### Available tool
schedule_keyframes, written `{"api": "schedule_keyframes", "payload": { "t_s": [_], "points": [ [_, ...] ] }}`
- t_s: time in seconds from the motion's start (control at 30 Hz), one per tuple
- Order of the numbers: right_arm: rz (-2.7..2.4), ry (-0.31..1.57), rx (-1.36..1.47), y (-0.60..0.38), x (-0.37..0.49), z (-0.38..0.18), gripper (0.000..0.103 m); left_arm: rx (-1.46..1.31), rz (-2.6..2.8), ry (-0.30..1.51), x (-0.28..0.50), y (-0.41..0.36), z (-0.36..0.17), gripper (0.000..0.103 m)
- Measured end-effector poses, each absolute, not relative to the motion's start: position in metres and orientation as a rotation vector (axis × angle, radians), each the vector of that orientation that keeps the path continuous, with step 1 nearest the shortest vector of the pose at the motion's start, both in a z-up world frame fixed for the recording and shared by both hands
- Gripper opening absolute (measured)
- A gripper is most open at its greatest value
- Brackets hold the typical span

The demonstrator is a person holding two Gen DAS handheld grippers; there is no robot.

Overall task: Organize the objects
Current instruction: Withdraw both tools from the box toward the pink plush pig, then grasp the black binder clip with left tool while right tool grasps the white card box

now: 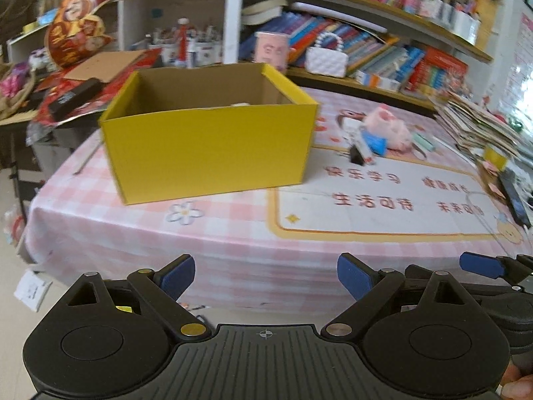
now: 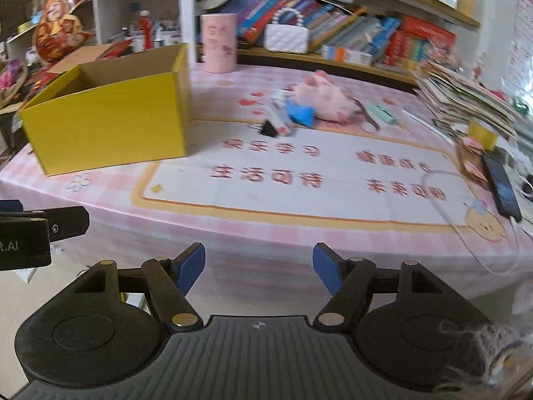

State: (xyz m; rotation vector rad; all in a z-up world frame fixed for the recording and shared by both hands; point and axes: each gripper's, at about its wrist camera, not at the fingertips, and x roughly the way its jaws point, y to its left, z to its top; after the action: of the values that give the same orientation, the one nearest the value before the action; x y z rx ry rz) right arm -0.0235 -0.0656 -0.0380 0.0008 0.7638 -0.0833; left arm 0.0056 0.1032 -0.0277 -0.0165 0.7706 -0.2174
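Nearest in each wrist view is the gripper's own black ribbed body with two round pivot housings. The left gripper [image 1: 266, 275] hangs short of the table's near edge, its blue-padded fingers [image 1: 178, 275] spread wide with nothing between them. The right gripper [image 2: 259, 268] is beside it, also off the near edge, jaws parted and empty.

The table [image 1: 233, 240] wears a glossy pink-and-white gingham cover that drapes over the near edge, printed with a white panel framed in yellow and red characters. Toward the left edge stands a yellow cardboard box [image 1: 210, 140], rectangular, open-topped, its inside plain brown corrugated board; something pale shows just over its far rim, too little to name.

To the right of the box, around the table's middle, lies a small cluster: a black binder clip [image 2: 269, 129] nearest, a white tube-like item [image 2: 281, 113] touching it, a blue crumpled piece [image 2: 301, 113] behind, and a fluffy pink plush toy [image 2: 324, 103] against that. A mint-green bar [image 2: 384, 113] lies just right of the plush.

At the right edge a dark phone [image 2: 503, 190] lies flat with a white cable, near a slumped stack of papers [image 2: 466, 100].

Along the far edge stand a pink cylindrical holder [image 2: 219, 42] and a white quilted handbag [image 2: 287, 37] with a beaded handle, before shelves of books [image 2: 349, 30].
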Motion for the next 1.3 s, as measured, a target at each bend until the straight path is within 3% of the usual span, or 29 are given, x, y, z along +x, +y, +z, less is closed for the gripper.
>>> {"api": "schedule_keyframes", "payload": {
  "t_s": [1.0, 1.17, 1.3],
  "points": [
    [-0.148, 0.8, 0.009, -0.216, 0.085, -0.043, 0.07, 0.0, -0.287, 0.8, 0.117, -0.049, -0.038, 0.094],
    [-0.133, 0.787, 0.005, -0.235, 0.108, -0.045, 0.07, -0.021, -0.248, 0.783, 0.138, -0.065, -0.036, 0.091],
    [-0.114, 0.774, 0.005, -0.247, 0.126, -0.044, 0.07, -0.034, -0.219, 0.756, 0.161, -0.079, -0.032, 0.081]
  ]
}}
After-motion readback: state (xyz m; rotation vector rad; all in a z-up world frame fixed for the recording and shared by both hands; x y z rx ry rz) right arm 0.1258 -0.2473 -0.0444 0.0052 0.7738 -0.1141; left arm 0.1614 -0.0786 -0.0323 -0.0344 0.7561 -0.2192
